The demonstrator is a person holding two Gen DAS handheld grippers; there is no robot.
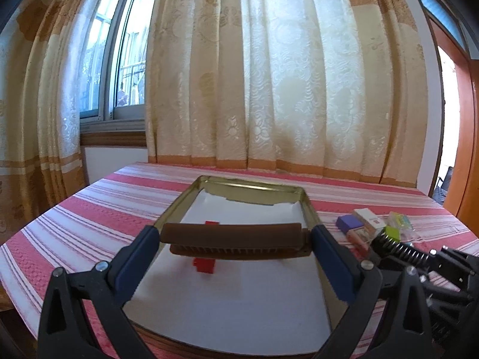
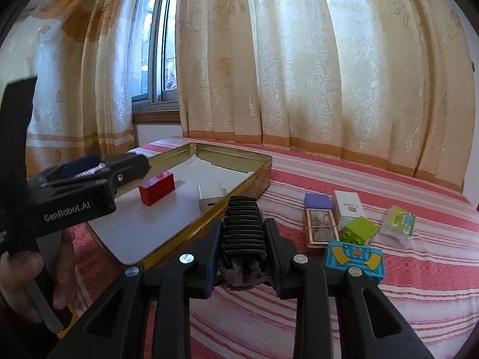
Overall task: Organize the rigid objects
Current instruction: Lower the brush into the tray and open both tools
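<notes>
Left gripper (image 1: pixel 235 243): fingers clamped on the two ends of a brown harmonica (image 1: pixel 233 240), held level above the gold tin tray (image 1: pixel 176 206). Tray is paper-lined and sits on the red-striped surface (image 1: pixel 89 209); a red brick (image 2: pixel 157 192) and a white adapter (image 2: pixel 211 198) lie inside. Right gripper (image 2: pixel 242 239): fingers closed on a black ribbed object (image 2: pixel 242 224), just at the tray's 4 o'clock rim. At 3 o'clock of the tray, loose on the surface: purple block (image 2: pixel 318 201), white box (image 2: pixel 348 209), framed card (image 2: pixel 321 230), green brick (image 2: pixel 360 230), blue block (image 2: pixel 354 258), clear packet (image 2: pixel 399 224).
</notes>
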